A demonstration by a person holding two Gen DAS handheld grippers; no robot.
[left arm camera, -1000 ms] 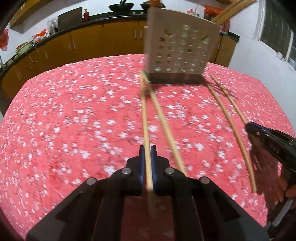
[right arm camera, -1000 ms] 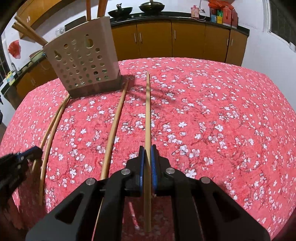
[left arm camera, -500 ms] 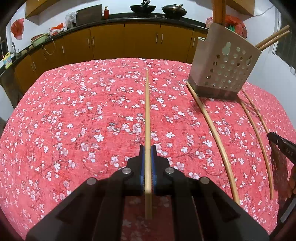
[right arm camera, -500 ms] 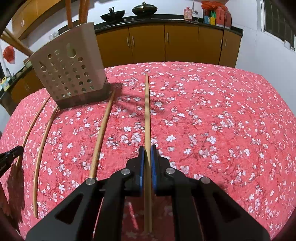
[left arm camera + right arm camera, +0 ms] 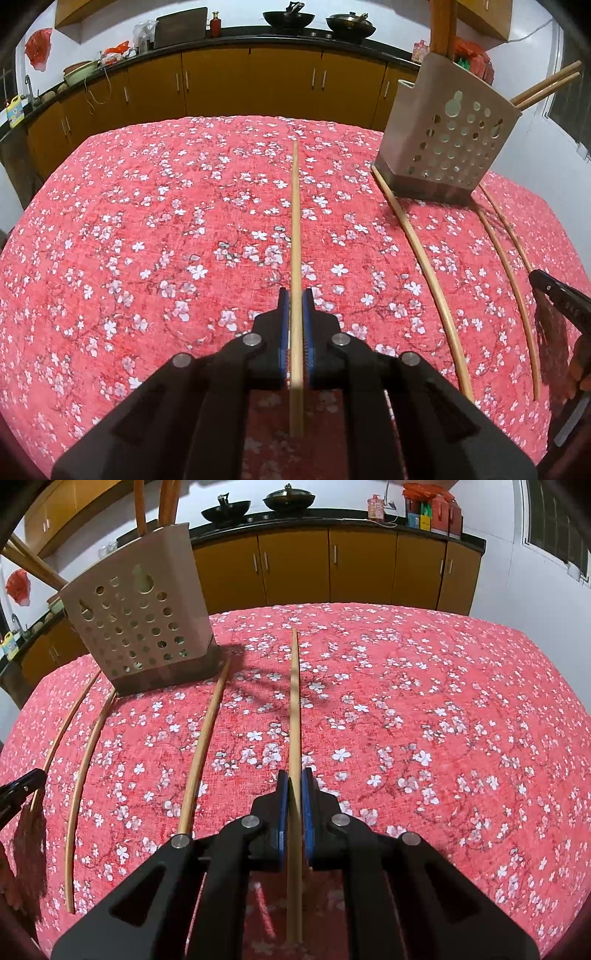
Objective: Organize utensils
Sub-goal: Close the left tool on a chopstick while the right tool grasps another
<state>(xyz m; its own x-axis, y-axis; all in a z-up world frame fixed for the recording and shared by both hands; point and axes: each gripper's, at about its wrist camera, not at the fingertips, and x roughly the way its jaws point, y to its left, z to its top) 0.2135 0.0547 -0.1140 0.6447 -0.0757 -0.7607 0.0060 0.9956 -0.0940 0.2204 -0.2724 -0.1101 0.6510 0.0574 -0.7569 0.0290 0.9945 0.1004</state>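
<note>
Chopstick (image 5: 295,229) in left gripper (image 5: 295,306) points ahead; right gripper (image 5: 294,786) clamps another chopstick (image 5: 294,709); holder (image 5: 448,144) contents hidden.

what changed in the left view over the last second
The left tool, shut on a chopstick, swung left: the holder went from straight ahead to the upper right. The right tool stays shut on its chopstick; three chopsticks remain on the cloth.
</note>
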